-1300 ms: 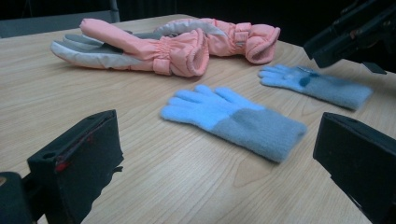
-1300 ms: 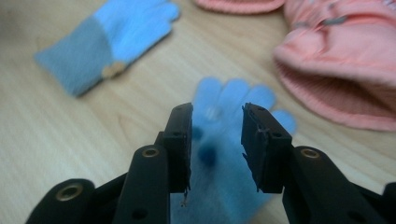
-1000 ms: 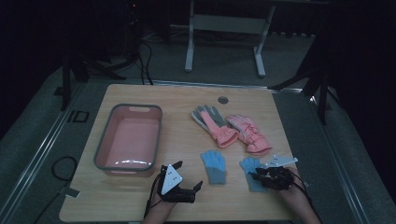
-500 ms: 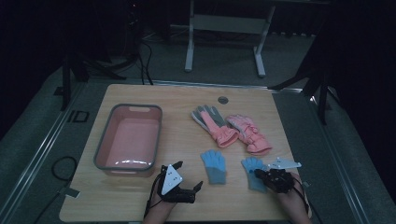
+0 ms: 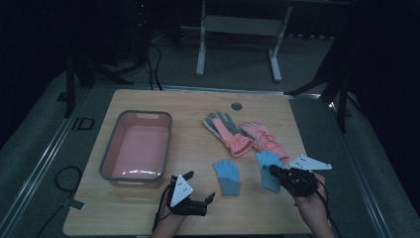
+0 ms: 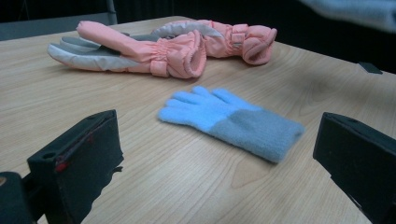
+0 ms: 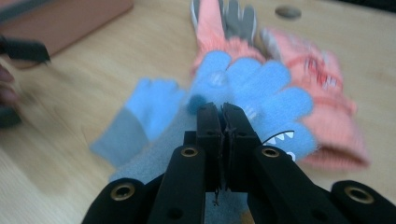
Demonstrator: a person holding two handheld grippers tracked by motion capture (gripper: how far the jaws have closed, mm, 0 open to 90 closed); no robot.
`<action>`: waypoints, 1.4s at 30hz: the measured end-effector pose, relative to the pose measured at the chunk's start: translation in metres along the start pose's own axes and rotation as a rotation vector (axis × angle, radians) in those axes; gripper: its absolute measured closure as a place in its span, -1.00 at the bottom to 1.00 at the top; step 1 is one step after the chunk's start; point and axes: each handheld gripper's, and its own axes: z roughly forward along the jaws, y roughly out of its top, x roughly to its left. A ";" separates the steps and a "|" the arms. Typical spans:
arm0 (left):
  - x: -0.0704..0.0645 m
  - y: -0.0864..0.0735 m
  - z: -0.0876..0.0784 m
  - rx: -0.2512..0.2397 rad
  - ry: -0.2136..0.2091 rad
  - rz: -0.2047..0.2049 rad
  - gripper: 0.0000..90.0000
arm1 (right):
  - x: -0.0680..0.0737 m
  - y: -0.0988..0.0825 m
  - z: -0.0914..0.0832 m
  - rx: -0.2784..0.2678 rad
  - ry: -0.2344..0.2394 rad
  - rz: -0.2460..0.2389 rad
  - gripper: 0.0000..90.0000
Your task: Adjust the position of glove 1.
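Two light-blue knit gloves lie on the wooden table. My right gripper is shut on the right blue glove; in the right gripper view its closed jaws pinch that glove, which has a white tooth pattern. The other blue glove lies flat between the grippers, and the left gripper view shows it just ahead. My left gripper stands wide open near the front edge with nothing between its jaws.
A pair of pink and grey winter gloves lies beyond the blue ones. A pink tub stands at the left. A small round disc sits near the table's far edge.
The right gripper has shifted a little away from the front edge with the blue glove in its jaws. The left gripper has stayed in place, open.
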 end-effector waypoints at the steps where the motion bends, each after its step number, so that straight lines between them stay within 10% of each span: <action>1: 0.000 0.000 0.000 0.001 0.000 0.000 -0.97 | 0.003 0.006 -0.001 -0.012 -0.002 -0.005 0.92; 20: 0.002 0.000 0.000 -0.001 -0.008 -0.010 -0.97 | 0.052 0.033 0.064 0.058 0.186 -0.103 0.92; 42: 0.001 0.000 0.000 0.005 -0.010 0.000 -0.97 | 0.060 0.010 0.118 0.217 0.202 -0.147 0.91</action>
